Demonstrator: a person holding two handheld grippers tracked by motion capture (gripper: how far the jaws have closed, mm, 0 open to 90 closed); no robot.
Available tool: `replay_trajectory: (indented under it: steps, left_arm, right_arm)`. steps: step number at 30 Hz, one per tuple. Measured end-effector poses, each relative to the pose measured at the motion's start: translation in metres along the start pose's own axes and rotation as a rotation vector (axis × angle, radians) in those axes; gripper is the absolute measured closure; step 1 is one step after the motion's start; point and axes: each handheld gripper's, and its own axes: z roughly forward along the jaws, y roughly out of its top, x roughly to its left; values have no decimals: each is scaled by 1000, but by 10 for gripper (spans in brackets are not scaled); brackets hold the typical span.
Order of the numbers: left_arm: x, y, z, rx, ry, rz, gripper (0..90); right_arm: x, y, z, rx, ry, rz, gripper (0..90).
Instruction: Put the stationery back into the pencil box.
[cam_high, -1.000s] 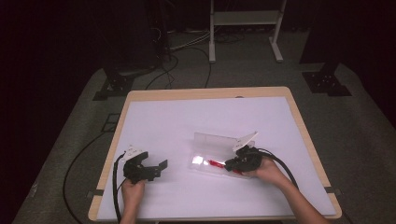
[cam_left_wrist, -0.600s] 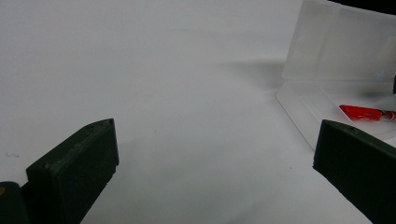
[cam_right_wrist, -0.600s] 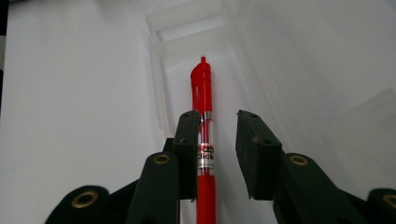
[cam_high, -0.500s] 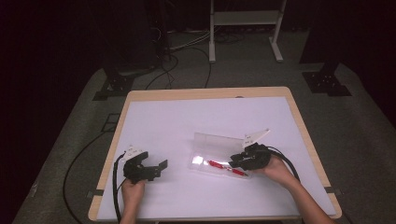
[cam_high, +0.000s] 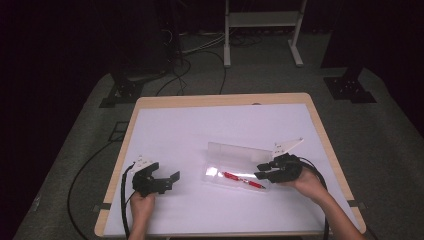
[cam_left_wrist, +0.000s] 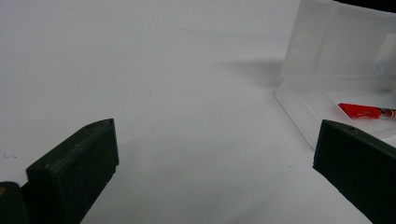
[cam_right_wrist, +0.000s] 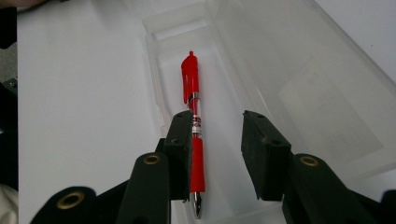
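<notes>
My right tongs (cam_high: 267, 173) sit at the near right end of a clear plastic box (cam_high: 235, 176) on the white desk (cam_high: 210, 130). Seen along them in the right gripper view, their jaws stand apart, over the open tray of the box. A red pen (cam_right_wrist: 194, 122) lies lengthwise in that tray, its cap end pointing away from me and its metal tip toward me. The pen runs right along the inner face of one jaw; whether that jaw actually touches it I cannot tell from this angle. The other jaw is well clear of the pen, with bare tray between them.

The box lid (cam_high: 239, 150) stands up along the far side of the tray, tilted back and open. From above, the pen (cam_high: 242, 180) shows as a thin red line in the tray, slanting toward my right hand (cam_high: 305, 182).

My left tongs (cam_high: 162, 181) rest low over the bare desk, well apart from the box, near the left front part of the desk. Their jaws are spread wide with nothing between them. In the left gripper view the end of the box (cam_left_wrist: 327, 70) and the pen's red cap (cam_left_wrist: 362, 111) show beyond one jaw.
</notes>
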Motion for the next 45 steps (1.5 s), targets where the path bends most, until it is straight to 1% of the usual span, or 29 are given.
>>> replay_trajectory:
  steps: [9,30,35,40,45]
  left_arm:
    - [0,0,0,0,-1,2,0]
    - [0,0,0,1,0,3,0]
    - [0,0,0,1,1,6,0]
    - [0,0,0,0,1,5,0]
    - [0,0,1,0,1,5,0]
  right_arm:
    - [1,-5,-9,-1,-3,3,611]
    - [-4,-24,-32,-34,-29,52,581]
    - [-5,-30,-37,-27,-37,62,568]
    - [-5,-34,-43,-39,-46,70,563]
    - [-6,-42,-47,-35,-57,79,558]
